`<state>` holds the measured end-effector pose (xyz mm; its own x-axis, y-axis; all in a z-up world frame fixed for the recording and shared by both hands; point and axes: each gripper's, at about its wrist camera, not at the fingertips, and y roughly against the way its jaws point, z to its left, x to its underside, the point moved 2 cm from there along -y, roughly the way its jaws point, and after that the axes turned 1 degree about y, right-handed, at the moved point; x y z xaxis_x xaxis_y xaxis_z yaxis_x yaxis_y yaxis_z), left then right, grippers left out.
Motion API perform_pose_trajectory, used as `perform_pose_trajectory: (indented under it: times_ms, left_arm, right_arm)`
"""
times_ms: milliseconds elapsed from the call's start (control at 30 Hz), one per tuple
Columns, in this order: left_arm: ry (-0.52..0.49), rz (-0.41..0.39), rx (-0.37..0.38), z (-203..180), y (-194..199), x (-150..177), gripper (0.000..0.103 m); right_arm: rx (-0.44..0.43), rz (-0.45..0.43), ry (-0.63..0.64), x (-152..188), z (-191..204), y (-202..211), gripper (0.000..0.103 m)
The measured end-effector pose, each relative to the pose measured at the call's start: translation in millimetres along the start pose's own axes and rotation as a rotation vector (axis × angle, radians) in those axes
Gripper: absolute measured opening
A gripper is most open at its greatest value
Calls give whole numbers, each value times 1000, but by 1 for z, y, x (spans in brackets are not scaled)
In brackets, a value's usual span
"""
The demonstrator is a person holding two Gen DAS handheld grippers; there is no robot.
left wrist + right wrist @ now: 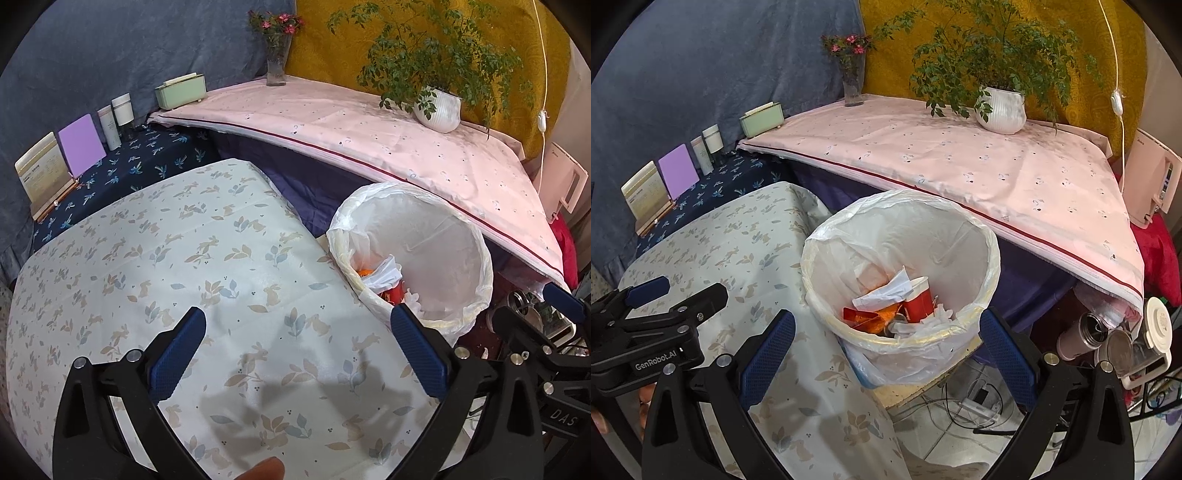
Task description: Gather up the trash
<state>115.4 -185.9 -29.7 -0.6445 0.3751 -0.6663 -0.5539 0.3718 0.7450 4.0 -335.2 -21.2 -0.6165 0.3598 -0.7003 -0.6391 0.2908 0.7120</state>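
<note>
At far left we list our left gripper (297,349), blue-padded jaws spread wide and empty, over the pale rabbit-and-leaf-print tablecloth (155,266). Next, just beside the table edge, the round bin lined with a white plastic bag (901,254) holds the trash: what seems a red paper cup (918,301), orange wrappers, crumpled white paper. Our right gripper (886,345) hangs above it, equally wide and empty.
</note>
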Motion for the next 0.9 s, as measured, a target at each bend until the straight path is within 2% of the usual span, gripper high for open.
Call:
perform_pose_trajectory:
  times_ms: [900]
  left_arm:
    - [5,21,-13,2,-5,5,96]
  right_arm:
    - [4,18,11,8,1,-4,96]
